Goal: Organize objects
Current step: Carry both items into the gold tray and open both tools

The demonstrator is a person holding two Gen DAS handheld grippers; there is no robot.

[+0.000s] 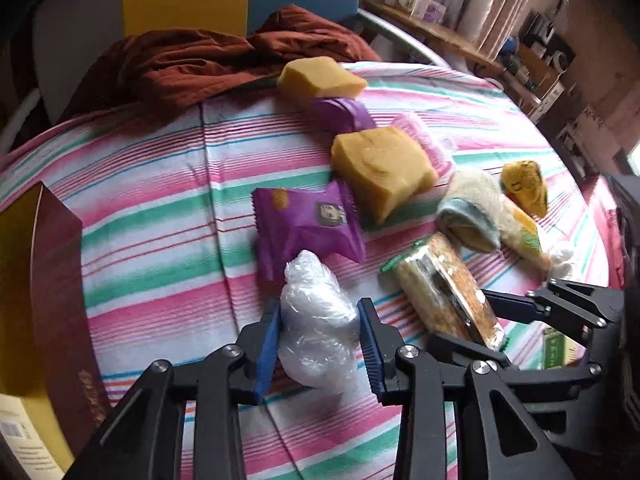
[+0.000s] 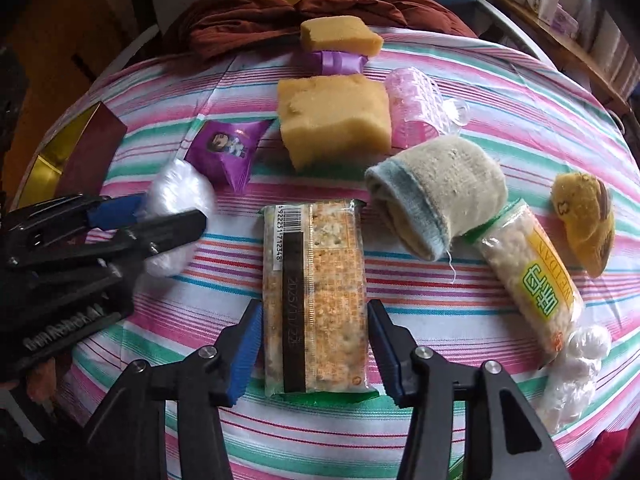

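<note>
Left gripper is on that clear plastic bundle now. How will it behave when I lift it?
The clear plastic bundle looks crumpled and airy, so probably very light and squashy between the left gripper's pads. Its glossy film may slip. Loose folds could sag or unravel rather than hold shape.

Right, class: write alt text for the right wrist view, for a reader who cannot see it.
A gripper closes on a flat cracker packet lying on a striped cloth. Behind lie two yellow sponges, a rolled sock and a purple sachet; at left, a second gripper clasps a clear plastic bundle.
</note>
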